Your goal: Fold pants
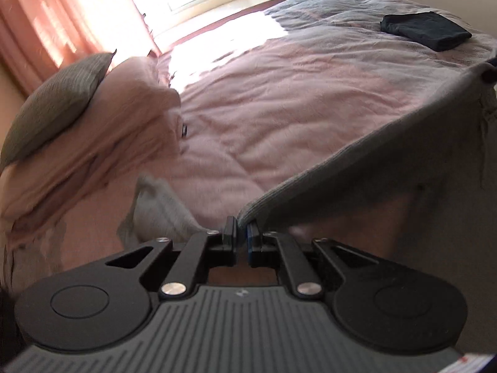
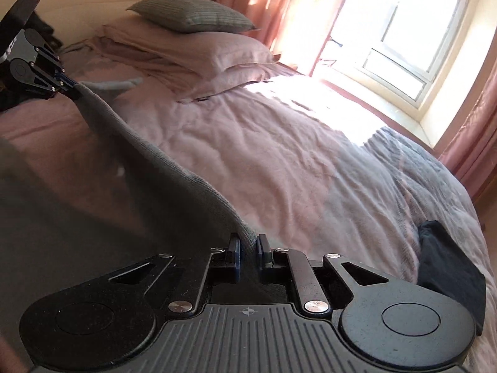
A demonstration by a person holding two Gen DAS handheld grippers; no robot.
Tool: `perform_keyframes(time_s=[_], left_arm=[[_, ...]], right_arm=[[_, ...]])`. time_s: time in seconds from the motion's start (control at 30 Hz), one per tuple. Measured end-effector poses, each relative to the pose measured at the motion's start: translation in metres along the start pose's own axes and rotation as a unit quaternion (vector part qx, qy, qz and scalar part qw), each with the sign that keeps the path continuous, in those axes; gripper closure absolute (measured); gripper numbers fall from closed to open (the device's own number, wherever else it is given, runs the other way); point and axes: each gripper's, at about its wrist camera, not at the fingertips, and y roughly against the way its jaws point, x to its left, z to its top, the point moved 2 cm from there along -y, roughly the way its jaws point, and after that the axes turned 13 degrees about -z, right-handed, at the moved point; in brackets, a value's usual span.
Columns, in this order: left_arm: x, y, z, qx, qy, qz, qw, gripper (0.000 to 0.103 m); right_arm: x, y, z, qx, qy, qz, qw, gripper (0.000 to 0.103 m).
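The grey knit pants [image 1: 357,192] hang stretched in the air above the bed, held by one edge at both ends. In the left wrist view my left gripper [image 1: 242,227] is shut on the near end of that edge, and the cloth runs up and to the right from it. In the right wrist view my right gripper [image 2: 248,242] is shut on the other end of the pants [image 2: 155,161]. From there the taut edge leads to the left gripper [image 2: 72,88] at the upper left. The rest of the pants drops below the edge, out of sight.
Under the pants lies a bed with a wrinkled pink duvet [image 2: 279,155]. A grey pillow [image 2: 192,14] rests on pink pillows [image 2: 223,56] at its head. A folded dark garment [image 1: 425,31] sits on a grey blanket [image 2: 413,168] at the foot. Beyond are the bright window [image 2: 413,31] and pink curtains [image 1: 40,25].
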Motion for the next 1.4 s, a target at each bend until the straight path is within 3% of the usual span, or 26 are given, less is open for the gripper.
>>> perform_keyframes(time_s=[0.1, 0.13, 0.2, 0.27, 0.33, 0.4, 0.43, 0.47, 0.53, 0.6, 0.63, 0.67, 0.8, 1.03, 1.2, 1.27, 1.33, 1.4], left_arm=[[-0.039, 0.034, -0.060, 0.054, 0.065, -0.003, 0.9964, 0.098], [-0.053, 0.037, -0.079, 0.082, 0.078, -0.004, 0.9935, 0.097], [-0.077, 0.040, -0.110, 0.127, 0.117, 0.000, 0.9850, 0.098], [-0.091, 0.040, -0.134, 0.170, 0.163, -0.007, 0.9718, 0.093], [-0.099, 0.047, -0.143, 0.170, 0.183, 0.002, 0.9683, 0.092], [-0.101, 0.059, -0.142, 0.152, 0.202, 0.008, 0.9675, 0.090], [-0.102, 0.066, -0.141, 0.140, 0.213, 0.013, 0.9669, 0.087], [-0.100, 0.070, -0.137, 0.129, 0.222, 0.020, 0.9663, 0.086], [-0.091, 0.074, -0.131, 0.107, 0.248, 0.029, 0.9624, 0.081], [-0.084, 0.076, -0.124, 0.089, 0.273, 0.032, 0.9574, 0.079], [-0.079, 0.075, -0.121, 0.080, 0.282, 0.036, 0.9554, 0.078], [-0.076, 0.074, -0.118, 0.074, 0.287, 0.037, 0.9545, 0.077], [-0.064, 0.063, -0.103, 0.062, 0.280, 0.045, 0.9569, 0.074], [-0.035, 0.023, -0.081, 0.058, 0.245, 0.068, 0.9653, 0.062], [-0.014, -0.031, -0.061, 0.071, 0.184, 0.088, 0.9764, 0.056], [-0.010, -0.056, -0.052, 0.085, 0.152, 0.098, 0.9799, 0.055], [-0.010, -0.080, -0.047, 0.101, 0.109, 0.101, 0.9837, 0.048], [-0.012, -0.103, -0.047, 0.126, 0.064, 0.114, 0.9833, 0.047]], right_arm=[[0.025, 0.039, -0.035, 0.050, -0.009, 0.047, 0.998, 0.096], [0.033, 0.045, -0.048, 0.081, -0.013, 0.062, 0.995, 0.091], [0.048, 0.045, -0.074, 0.172, -0.025, 0.103, 0.979, 0.085], [0.049, 0.045, -0.096, 0.229, -0.058, 0.111, 0.965, 0.075], [0.033, 0.047, -0.112, 0.251, -0.128, 0.095, 0.955, 0.065], [0.000, 0.049, -0.129, 0.257, -0.239, 0.058, 0.935, 0.064], [-0.021, 0.050, -0.140, 0.259, -0.310, 0.033, 0.914, 0.064], [-0.042, 0.052, -0.152, 0.256, -0.385, 0.015, 0.886, 0.064], [-0.078, 0.054, -0.183, 0.232, -0.545, -0.002, 0.806, 0.064], [-0.098, 0.052, -0.210, 0.206, -0.654, -0.004, 0.728, 0.064], [-0.105, 0.048, -0.221, 0.192, -0.687, -0.011, 0.701, 0.064], [-0.108, 0.044, -0.227, 0.183, -0.705, -0.017, 0.685, 0.064], [-0.108, 0.020, -0.242, 0.171, -0.745, -0.015, 0.645, 0.064], [-0.102, -0.011, -0.248, 0.171, -0.757, -0.033, 0.630, 0.065], [-0.100, -0.014, -0.243, 0.173, -0.742, -0.037, 0.646, 0.065], [-0.101, -0.010, -0.245, 0.174, -0.741, -0.047, 0.647, 0.065], [-0.102, -0.005, -0.248, 0.175, -0.742, -0.056, 0.645, 0.065], [-0.102, -0.006, -0.245, 0.178, -0.744, -0.065, 0.641, 0.065]])
